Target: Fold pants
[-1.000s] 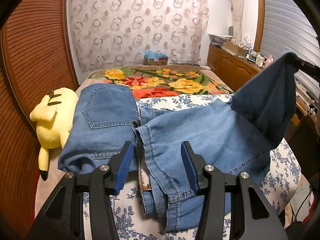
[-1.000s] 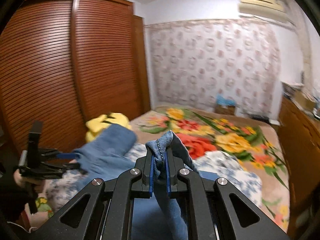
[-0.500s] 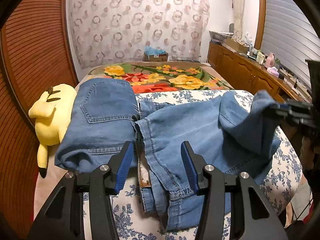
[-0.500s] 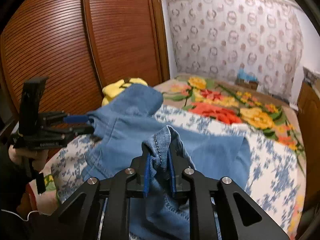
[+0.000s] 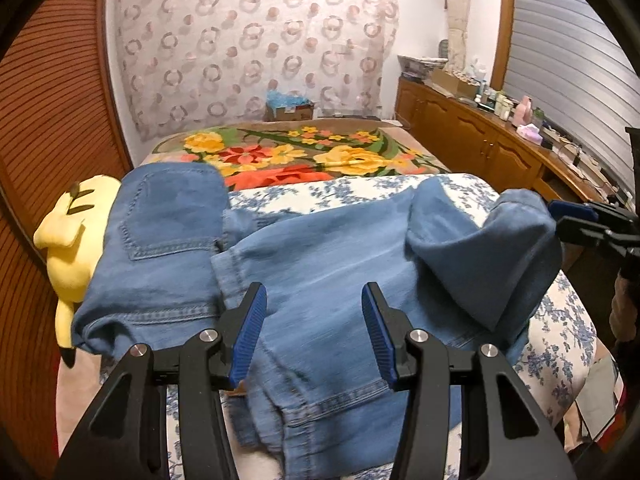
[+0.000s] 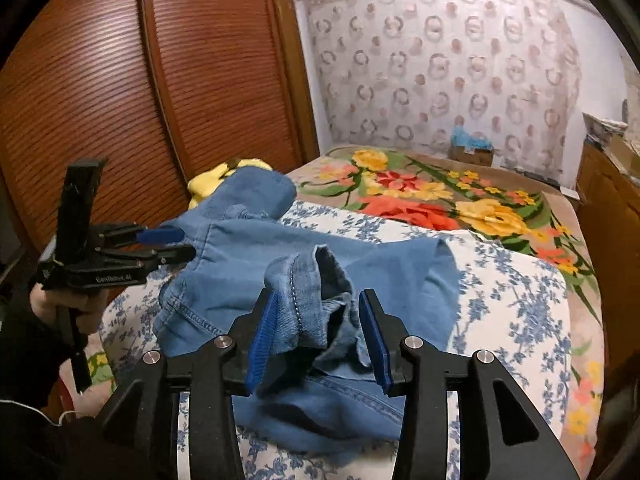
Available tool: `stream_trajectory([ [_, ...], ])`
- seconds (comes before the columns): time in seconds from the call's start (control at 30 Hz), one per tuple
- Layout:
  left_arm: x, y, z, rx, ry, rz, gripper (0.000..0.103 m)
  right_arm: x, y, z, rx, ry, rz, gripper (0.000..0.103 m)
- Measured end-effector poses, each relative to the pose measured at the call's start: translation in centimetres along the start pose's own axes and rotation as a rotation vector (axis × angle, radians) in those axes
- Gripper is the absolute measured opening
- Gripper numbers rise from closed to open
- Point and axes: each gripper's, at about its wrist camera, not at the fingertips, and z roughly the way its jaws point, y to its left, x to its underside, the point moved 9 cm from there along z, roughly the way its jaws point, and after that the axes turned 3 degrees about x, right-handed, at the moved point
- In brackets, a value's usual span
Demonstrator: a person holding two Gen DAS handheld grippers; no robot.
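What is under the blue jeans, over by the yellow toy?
The jeans lie on a blue-flowered sheet. Their pocket end rests over part of the yellow plush toy, whose covered side is hidden. What lies under the middle of the jeans cannot be seen.

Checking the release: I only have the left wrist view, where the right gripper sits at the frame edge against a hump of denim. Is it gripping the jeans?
Observer: The right wrist view shows the right gripper with its jaws opening; the hem sits loose between them, not pinched.
Operator: Is that hem lying flat?
Observer: No, it stands crumpled, inner side showing, on the jeans below.
Operator: And my gripper from outside?
Observer: The left gripper is held in a hand, tips close to the jeans' left edge, nothing between them.
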Motion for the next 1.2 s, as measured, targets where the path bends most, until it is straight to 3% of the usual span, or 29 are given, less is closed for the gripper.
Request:
stream_trajectory([
  [0.23, -0.9, -1.7, -0.4, 0.030, -0.019, 0.022, 0.051, 0.9, 0.1, -2.1, 0.026, -0.032, 0.023, 0.047],
  [0.37, -0.8, -2.8, -0.5, 0.057, -0.022, 0.025, 0.051, 2.4, 0.0, -0.3, 0.069, 0.018, 0.019, 0.047],
  [0.57, 0.8, -4.7, 0.3, 0.093, 0.013, 0.038, 0.051, 3.8, 0.7, 3.7, 0.055, 0.111, 0.055, 0.047],
  [0.87, 3.3, -7.8, 1.1, 0.181, 0.058, 0.057, 0.051, 4.3, 1.6, 4.5, 0.028, 0.159, 0.067, 0.046],
  [0.97, 3.7, -8.5, 1.8, 0.206, 0.077, 0.060, 0.052, 4.2, 1.4, 5.3, 0.014, 0.166, 0.047, 0.013],
  [1.0, 3.9, -8.8, 2.2, 0.210, 0.090, 0.064, 0.062, 4.0, 1.6, 5.2, 0.013, 0.159, 0.043, 0.006],
  [1.03, 4.1, -8.9, 2.6, 0.213, 0.099, 0.066, 0.076, 3.9, 1.5, 5.2, 0.012, 0.153, 0.041, 0.005],
  [1.2, 4.5, -9.6, 3.5, 0.218, 0.106, 0.075, 0.077, 1.6, 1.4, 5.1, 0.030, 0.098, -0.001, 0.003],
])
